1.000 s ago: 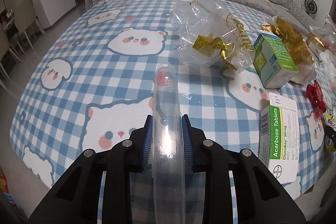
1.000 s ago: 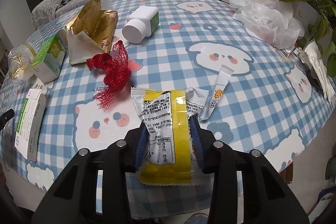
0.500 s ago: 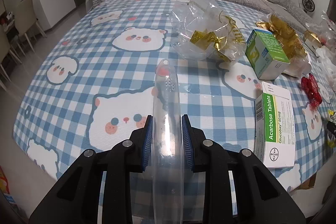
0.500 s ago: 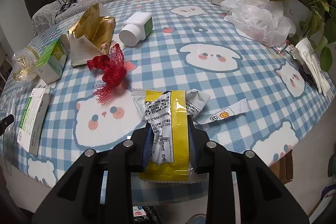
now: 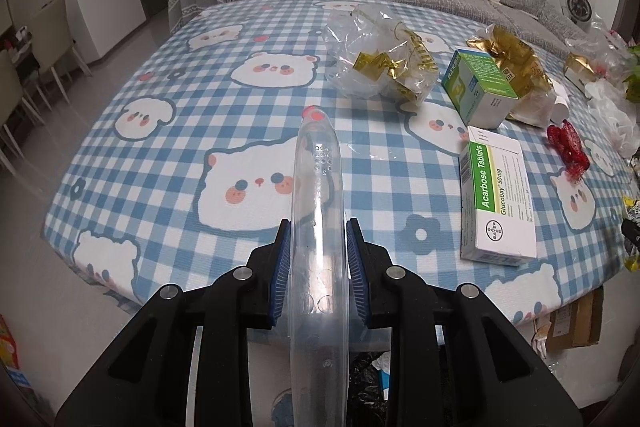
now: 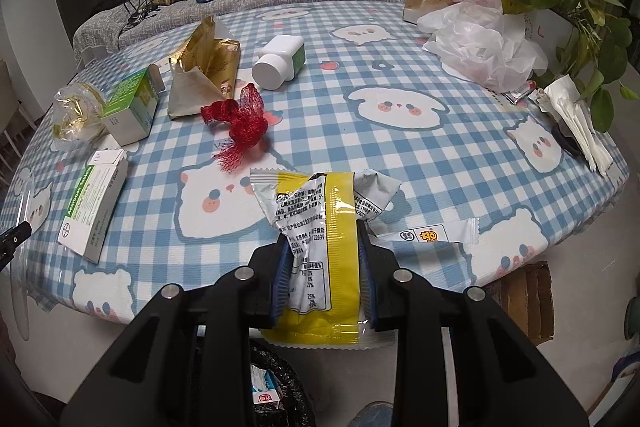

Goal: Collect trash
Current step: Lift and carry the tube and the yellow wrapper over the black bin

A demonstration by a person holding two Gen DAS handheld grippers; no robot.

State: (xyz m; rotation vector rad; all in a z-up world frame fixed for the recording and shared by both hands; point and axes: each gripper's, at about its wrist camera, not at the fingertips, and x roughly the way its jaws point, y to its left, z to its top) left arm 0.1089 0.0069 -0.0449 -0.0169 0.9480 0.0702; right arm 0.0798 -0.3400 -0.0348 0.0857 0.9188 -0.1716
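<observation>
My left claw [image 5: 318, 259] is clamped on a clear plastic tray [image 5: 318, 247], which stands on edge between the blue pads and runs forward past the fingertips over the near edge of the table [image 5: 192, 115]. Its far end, with a small hang hole, sits over the checked cloth.

My right claw [image 6: 324, 267] grips a crumpled yellow and silver wrapper [image 6: 320, 227]; the jaws pinch its lower half while its torn top flares out ahead of the fingertips. Below the wrapper I see the mouth of a black trash bag [image 6: 280, 383] with a few scraps inside.

On the table beyond the wrapper lie a red mesh net [image 6: 238, 121], a white bottle [image 6: 280, 63] on its side, a torn gold packet [image 6: 204, 67] and a green box [image 6: 132, 107]. An Acarbose Tablets box [image 5: 496, 195] lies flat to the right of the tray, well apart from it. A small white sachet [image 6: 436, 237] rests near the table edge just right of the right claw. A clear bag with gold ribbon [image 5: 380, 59] sits farther back.
</observation>
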